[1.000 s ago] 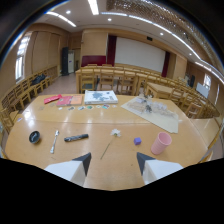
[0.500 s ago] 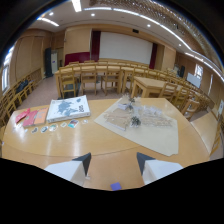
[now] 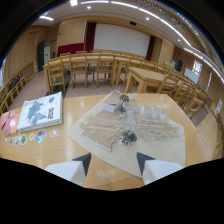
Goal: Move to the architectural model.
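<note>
The architectural model (image 3: 127, 122) lies on a pale sheet on the wooden table (image 3: 75, 145), just ahead of my fingers. It has clear low walls, small white blocks and two tiny dark trees. My gripper (image 3: 113, 162) is open, its two white fingertips (image 3: 80, 162) spread over the near edge of the sheet, with nothing between them.
A large white book (image 3: 41, 111) with a dark picture lies left of the model, with small cards (image 3: 30, 137) and a red item (image 3: 7, 122) beside it. Beyond the table stand rows of wooden chairs (image 3: 82, 70) and tables (image 3: 147, 77).
The view has swung right and moved forward over the table. The model has come from far right to centre, just ahead of the fingers; the pen, tape and pink cup have dropped from view.
</note>
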Available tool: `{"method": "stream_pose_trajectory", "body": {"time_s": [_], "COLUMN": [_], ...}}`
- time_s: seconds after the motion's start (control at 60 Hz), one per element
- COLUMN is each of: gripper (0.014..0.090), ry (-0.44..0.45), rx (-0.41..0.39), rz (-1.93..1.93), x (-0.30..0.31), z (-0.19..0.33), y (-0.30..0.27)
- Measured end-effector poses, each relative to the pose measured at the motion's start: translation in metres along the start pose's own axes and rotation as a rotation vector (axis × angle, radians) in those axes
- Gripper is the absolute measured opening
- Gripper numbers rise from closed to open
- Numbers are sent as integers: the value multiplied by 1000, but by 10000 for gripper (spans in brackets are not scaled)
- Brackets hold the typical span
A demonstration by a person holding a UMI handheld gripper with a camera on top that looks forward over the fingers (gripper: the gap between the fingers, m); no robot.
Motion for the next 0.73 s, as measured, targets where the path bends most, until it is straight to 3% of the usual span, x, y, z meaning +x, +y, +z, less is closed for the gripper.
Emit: {"method": "stream_pose_trajectory", "body": {"time_s": [0.733], "gripper": [860], "ry": [-21], "rx": [-37], "rz": [-18], "x": [10], "z": [32], "y": [8]}}
